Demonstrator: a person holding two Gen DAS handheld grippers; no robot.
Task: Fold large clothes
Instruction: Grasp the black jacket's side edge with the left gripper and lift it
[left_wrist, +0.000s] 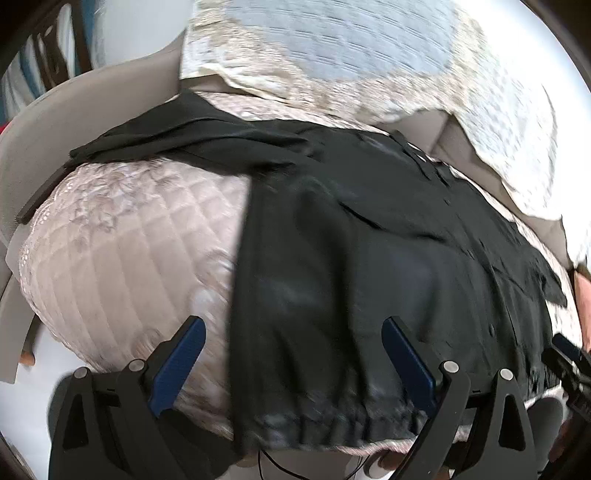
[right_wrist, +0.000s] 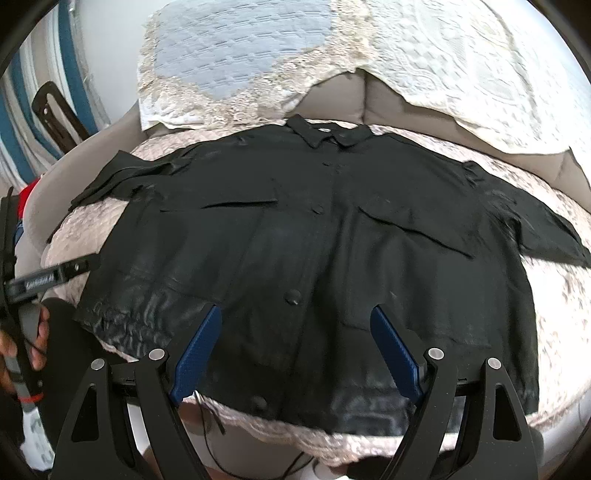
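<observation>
A large black button-up shirt (right_wrist: 314, 229) lies spread flat, front up, on a pink quilted cover (right_wrist: 554, 302), collar at the far side, sleeves out to both sides. In the left wrist view the shirt (left_wrist: 369, 258) fills the middle and right, its left sleeve stretched to the far left. My left gripper (left_wrist: 293, 325) is open and empty, hovering over the shirt's left side near the hem. My right gripper (right_wrist: 295, 314) is open and empty above the shirt's lower middle by the button placket. The left gripper's body shows at the left edge of the right wrist view (right_wrist: 44, 277).
The pink quilted cover (left_wrist: 122, 243) lies over a beige sofa seat (left_wrist: 33, 147). White lace cloths (right_wrist: 461, 66) drape the backrest behind the shirt. A striped blue and white fabric (right_wrist: 22, 110) is at far left. The seat's front edge is just below the hem.
</observation>
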